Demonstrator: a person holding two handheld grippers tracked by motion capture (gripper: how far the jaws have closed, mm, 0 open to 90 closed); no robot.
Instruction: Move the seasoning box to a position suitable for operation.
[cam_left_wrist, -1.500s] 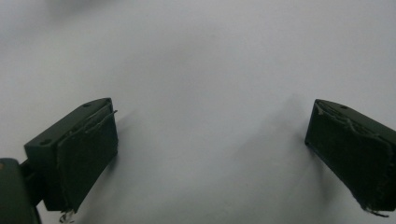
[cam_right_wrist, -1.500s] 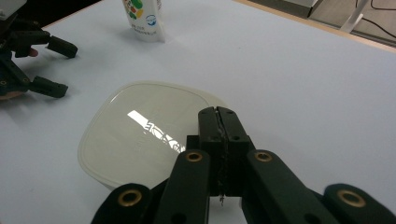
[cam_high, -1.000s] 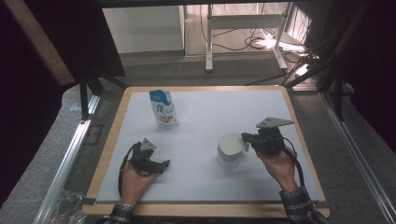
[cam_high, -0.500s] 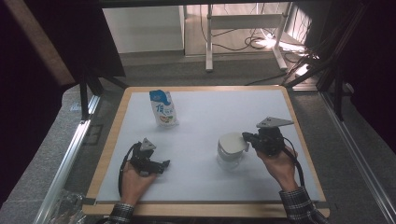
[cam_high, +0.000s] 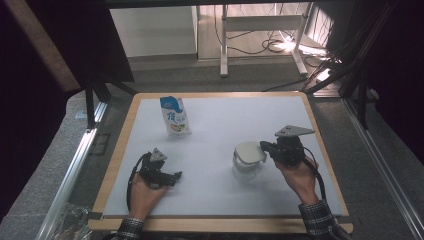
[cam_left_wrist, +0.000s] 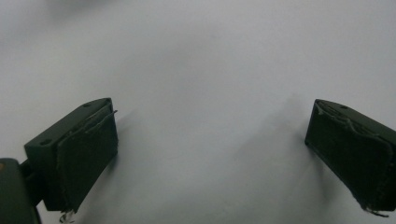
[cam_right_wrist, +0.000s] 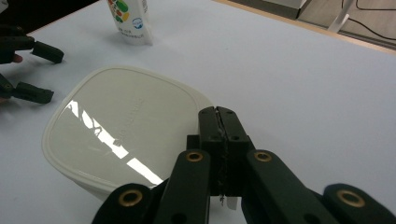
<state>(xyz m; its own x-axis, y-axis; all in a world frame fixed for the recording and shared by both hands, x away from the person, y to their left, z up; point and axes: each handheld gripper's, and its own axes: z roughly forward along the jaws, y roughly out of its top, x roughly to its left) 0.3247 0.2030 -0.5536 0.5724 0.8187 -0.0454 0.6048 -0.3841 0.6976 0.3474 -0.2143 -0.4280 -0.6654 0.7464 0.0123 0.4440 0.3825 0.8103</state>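
A clear jug with a glossy white lid stands right of the sheet's middle. My right gripper is at the lid's right edge, its jaws pressed flat together; I see nothing between them. A blue and white carton stands upright at the back left. My left gripper rests low over the sheet at the front left, jaws wide apart with only bare white surface between them. It also appears far off in the right gripper view.
The white sheet lies on a board with a wooden rim. Metal rails run along both sides of the table. A desk frame and cables stand on the floor behind.
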